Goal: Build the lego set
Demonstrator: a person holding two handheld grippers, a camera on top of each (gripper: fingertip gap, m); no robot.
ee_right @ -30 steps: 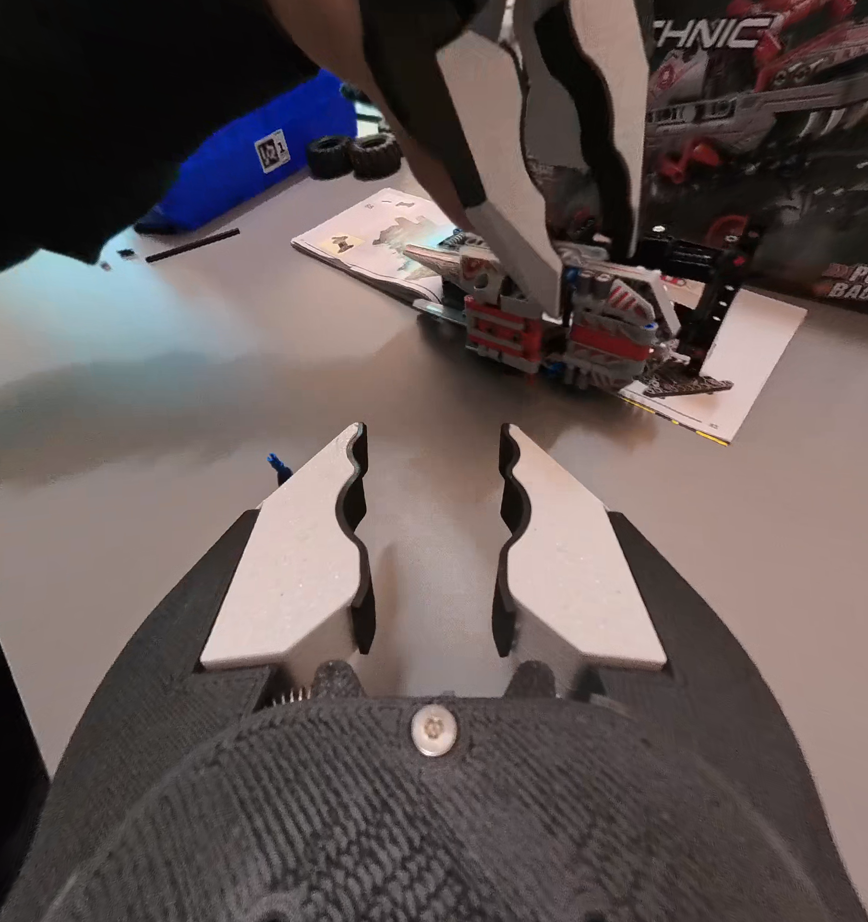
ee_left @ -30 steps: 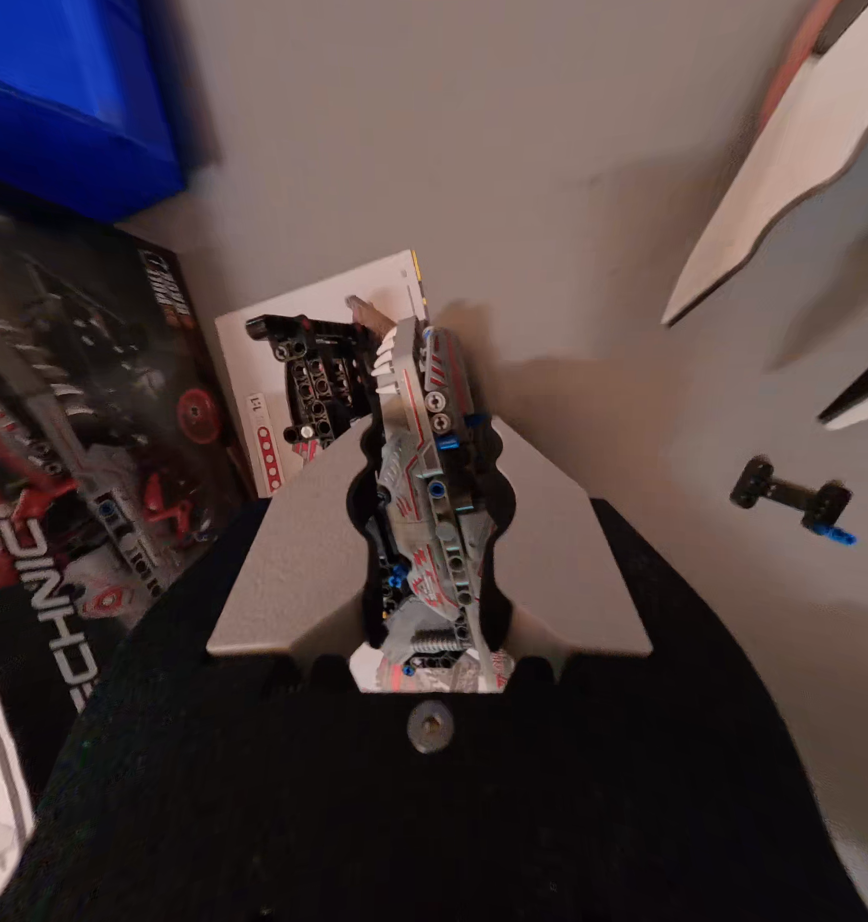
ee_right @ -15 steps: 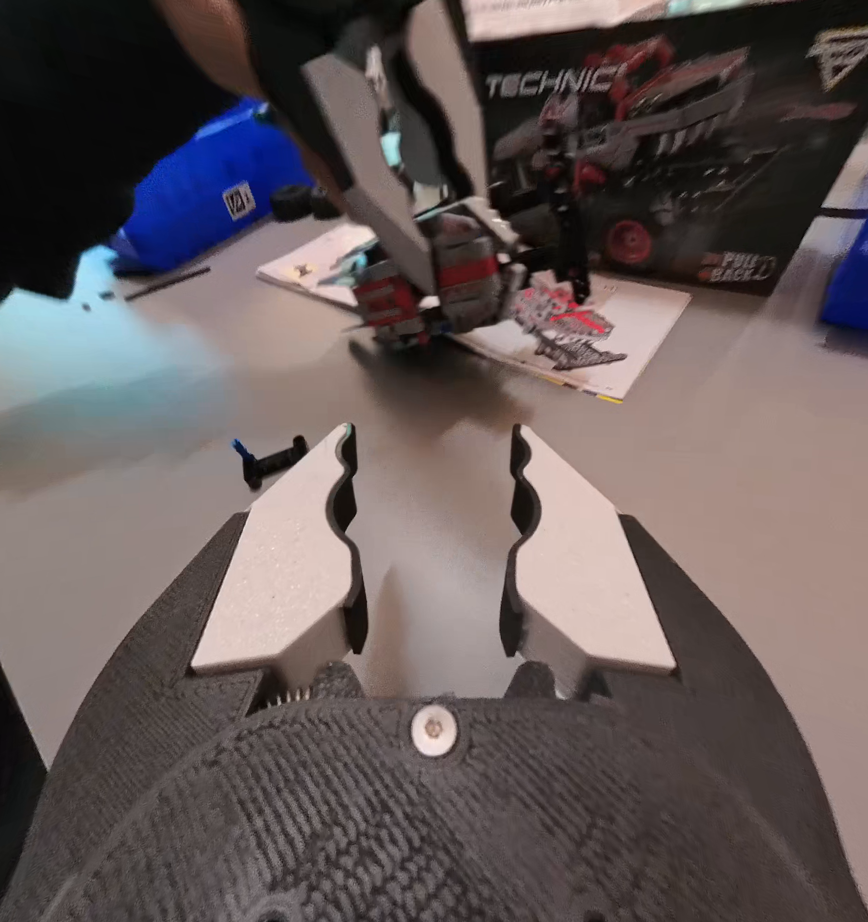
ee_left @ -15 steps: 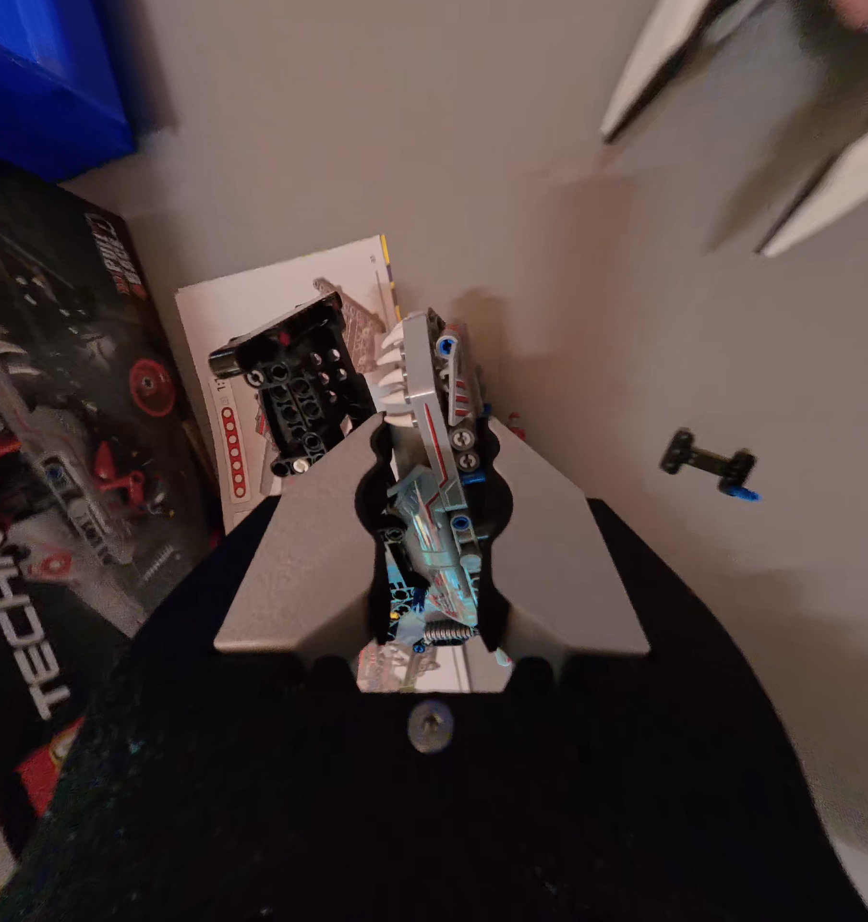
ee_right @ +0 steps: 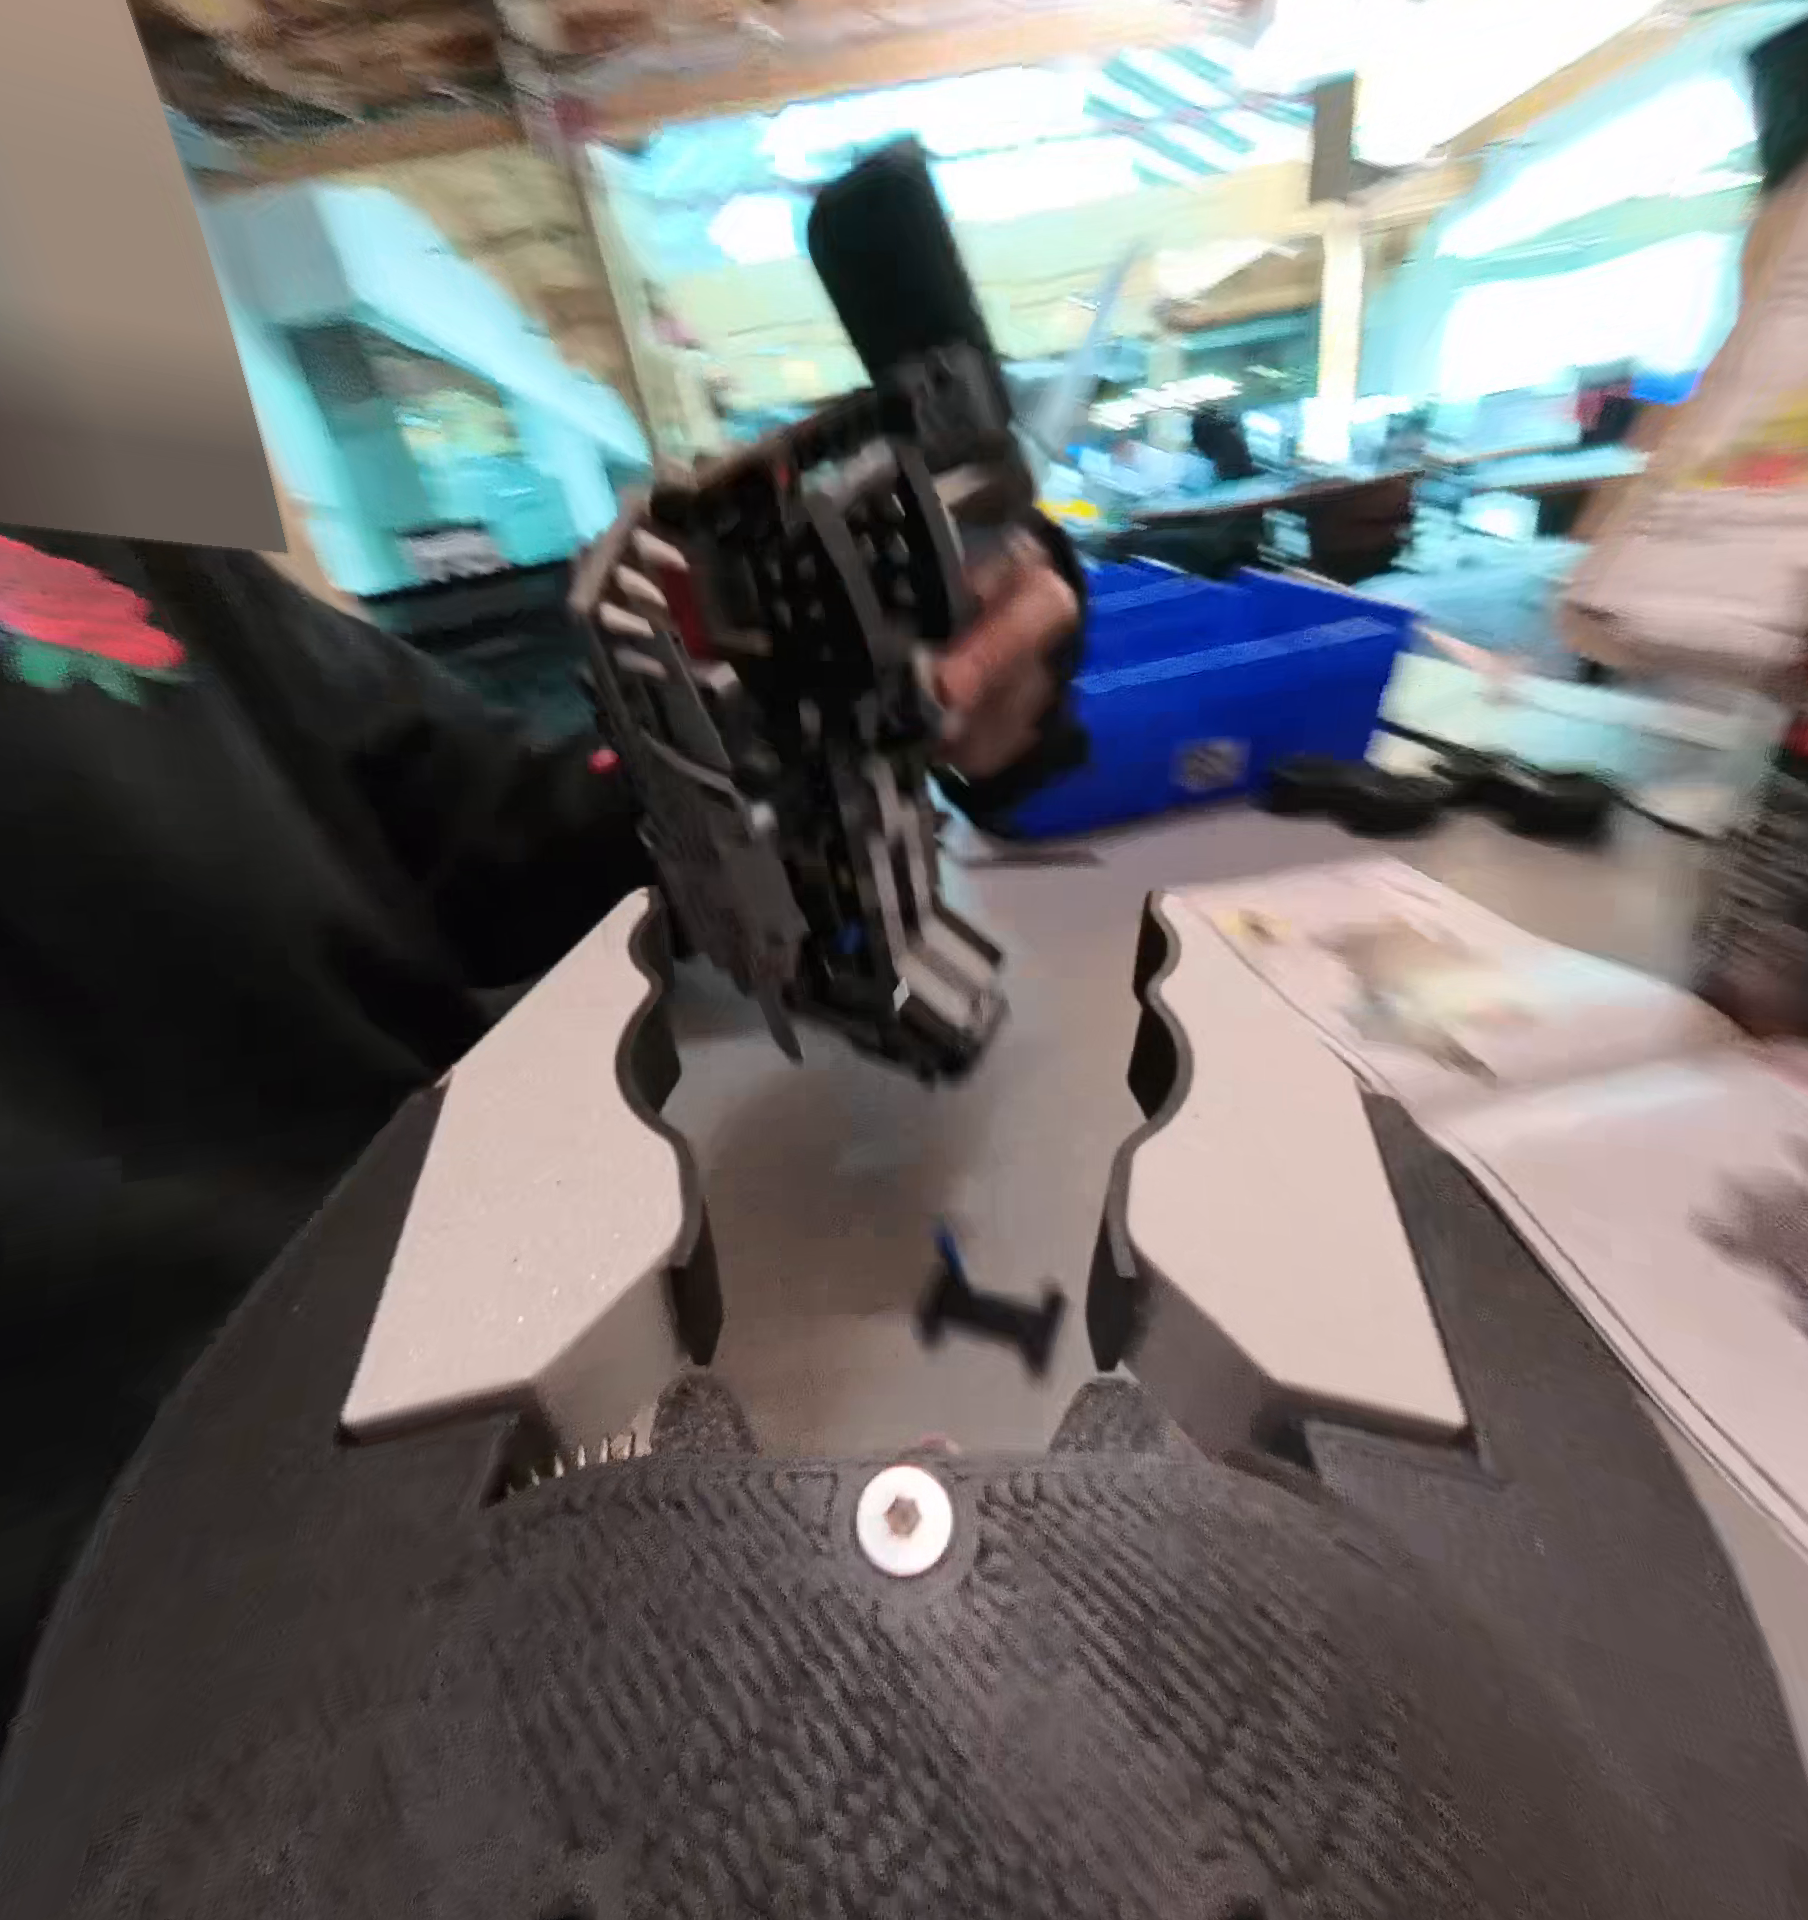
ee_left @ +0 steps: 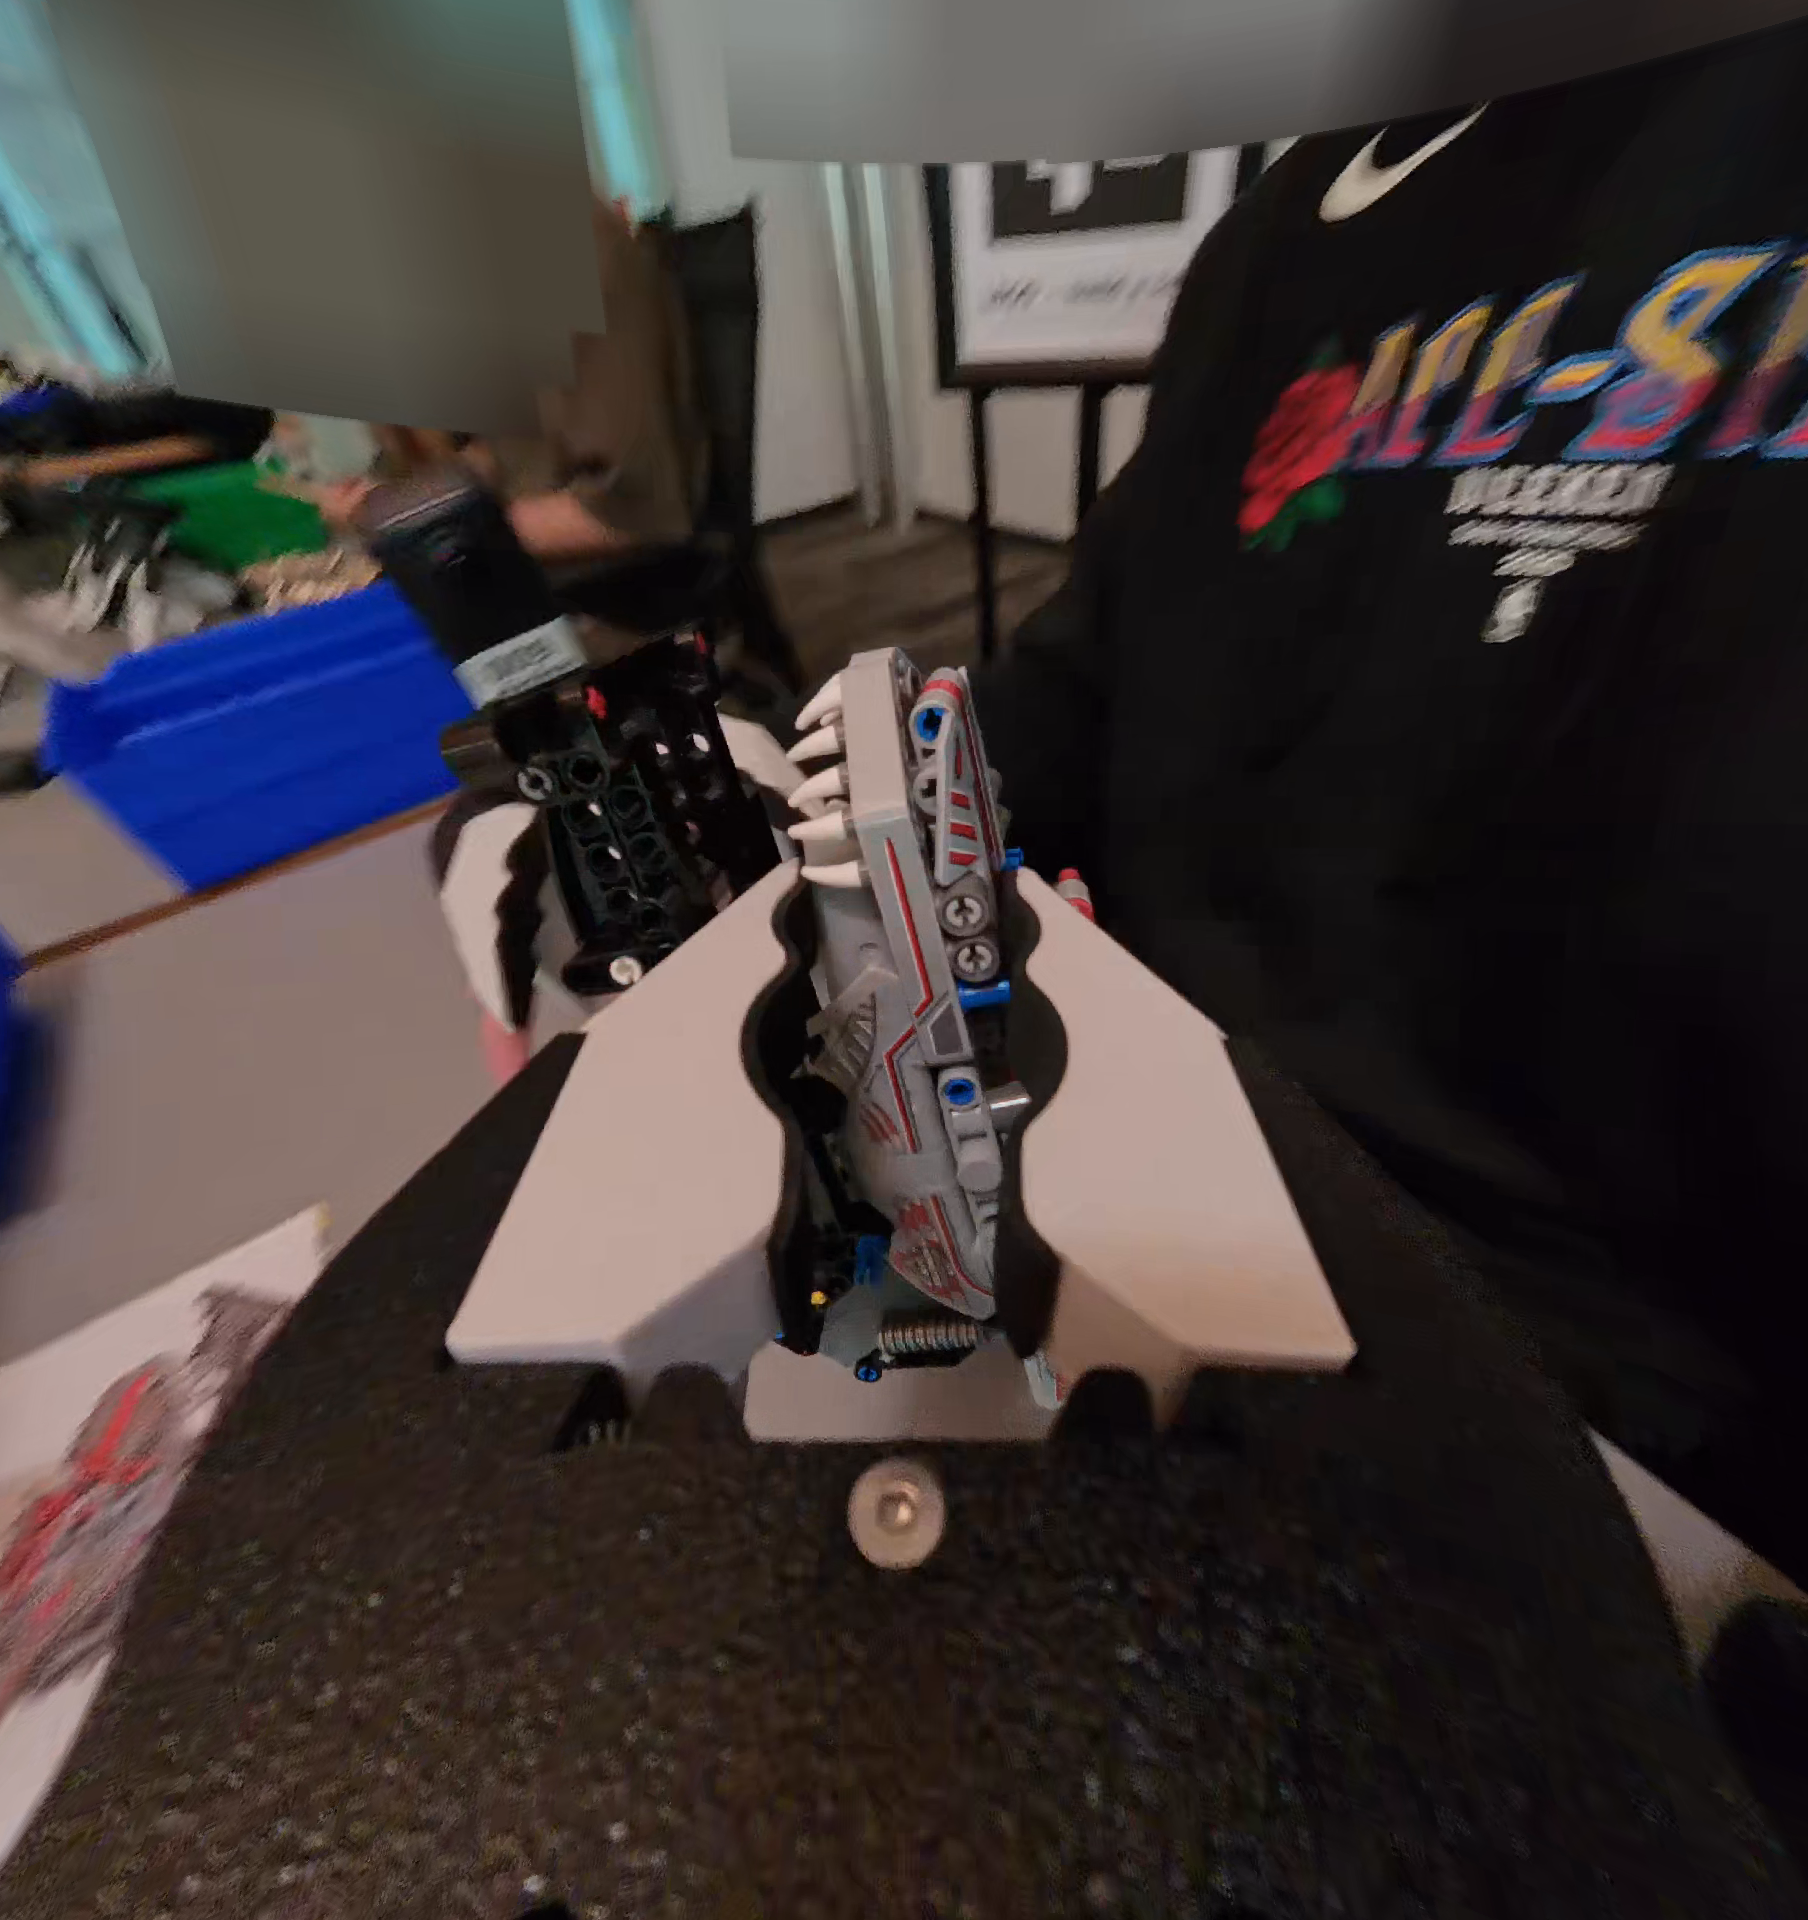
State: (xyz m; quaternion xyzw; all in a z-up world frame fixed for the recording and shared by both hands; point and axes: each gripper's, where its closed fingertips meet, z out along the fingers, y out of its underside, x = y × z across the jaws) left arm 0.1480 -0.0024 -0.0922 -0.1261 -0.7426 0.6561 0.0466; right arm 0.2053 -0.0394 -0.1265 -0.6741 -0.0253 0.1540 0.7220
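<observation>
Left tool pinching the lego model in the air; right tool spread above the worktop.

The left tool [ee_left: 900, 1039] has its 2 fingers [ee_left: 661, 1164] pressed against the sides of the grey, red and black lego model [ee_left: 910, 997], which stands upright between them, white teeth and black frame projecting past the fingertips. In the right wrist view the same model [ee_right: 775, 748] hangs clear of the grey worktop [ee_right: 858, 1143], tilted, blurred. The right tool [ee_right: 895, 997] is spread wide and holds nothing. Between its fingers, on the worktop, lies 1 small black part with a blue pin [ee_right: 988, 1314]. An open instruction booklet [ee_right: 1502, 1091] lies toward the right edge. A blue bin [ee_right: 1222, 686] stands at the far edge. A person in a black sweatshirt [ee_left: 1451, 727] is close behind the model.
</observation>
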